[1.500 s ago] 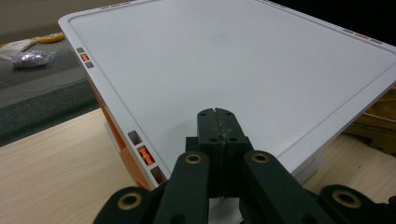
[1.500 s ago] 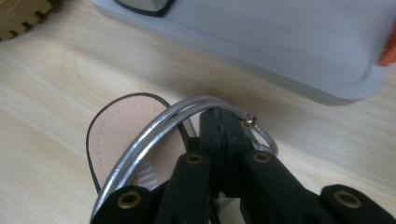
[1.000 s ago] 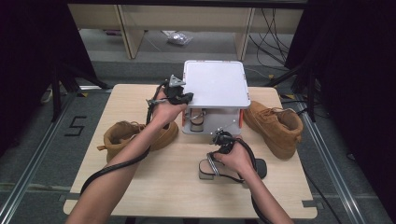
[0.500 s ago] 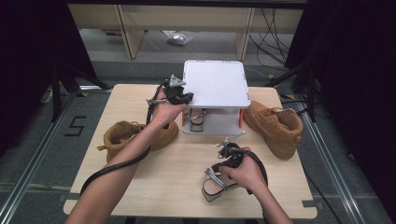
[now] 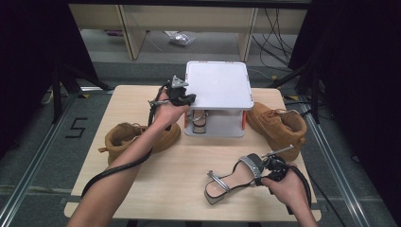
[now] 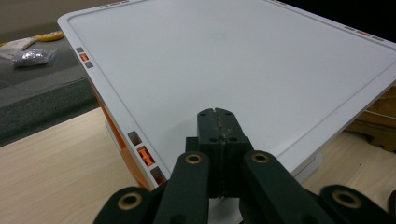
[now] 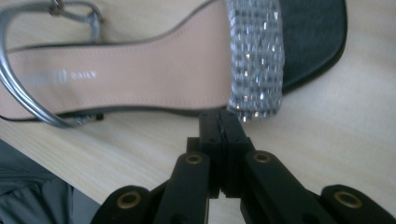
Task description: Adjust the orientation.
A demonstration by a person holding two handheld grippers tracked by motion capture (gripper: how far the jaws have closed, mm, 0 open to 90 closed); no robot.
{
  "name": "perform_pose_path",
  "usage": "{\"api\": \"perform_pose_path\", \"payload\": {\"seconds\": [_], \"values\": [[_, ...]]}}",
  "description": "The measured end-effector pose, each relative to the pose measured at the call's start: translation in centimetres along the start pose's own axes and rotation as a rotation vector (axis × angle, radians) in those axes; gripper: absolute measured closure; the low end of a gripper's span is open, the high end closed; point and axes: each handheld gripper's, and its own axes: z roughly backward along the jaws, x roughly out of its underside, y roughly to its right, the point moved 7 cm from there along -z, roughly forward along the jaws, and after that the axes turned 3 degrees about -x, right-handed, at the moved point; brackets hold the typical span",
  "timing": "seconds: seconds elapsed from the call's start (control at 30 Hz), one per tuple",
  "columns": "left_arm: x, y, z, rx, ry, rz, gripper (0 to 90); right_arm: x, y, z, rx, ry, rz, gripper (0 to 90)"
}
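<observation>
Each gripper is a black tool: the left gripper (image 6: 218, 122) and the right gripper (image 7: 219, 122) show two flat black jaws with ribbed inner faces, carried on black link arms pinned with brass-coloured rivets. In the high view a thick black cable (image 5: 116, 168) trails from the left one, which bears a grey three-cornered plate (image 5: 178, 83) on top. The person's forearms look bare, with no sleeve that I can make out.
</observation>
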Motion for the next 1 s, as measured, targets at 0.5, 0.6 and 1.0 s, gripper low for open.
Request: {"api": "perform_pose_path", "payload": {"seconds": [0.5, 0.6, 1.0], "values": [[0.0, 0.1, -0.1, 0.003, 0.017, 0.014, 89.9, -0.3, 0.4, -2.0, 0.006, -0.035, -0.007, 90.0], [-0.1, 0.1, -0.1, 0.004, 0.017, 0.016, 89.9, -0.7, 0.6, -2.1, 0.031, -0.027, 0.005, 90.0], [-0.1, 0.1, -0.1, 0.004, 0.016, 0.014, 89.9, -2.8, 2.5, -2.3, 0.151, 0.025, 0.031, 90.0]]}}
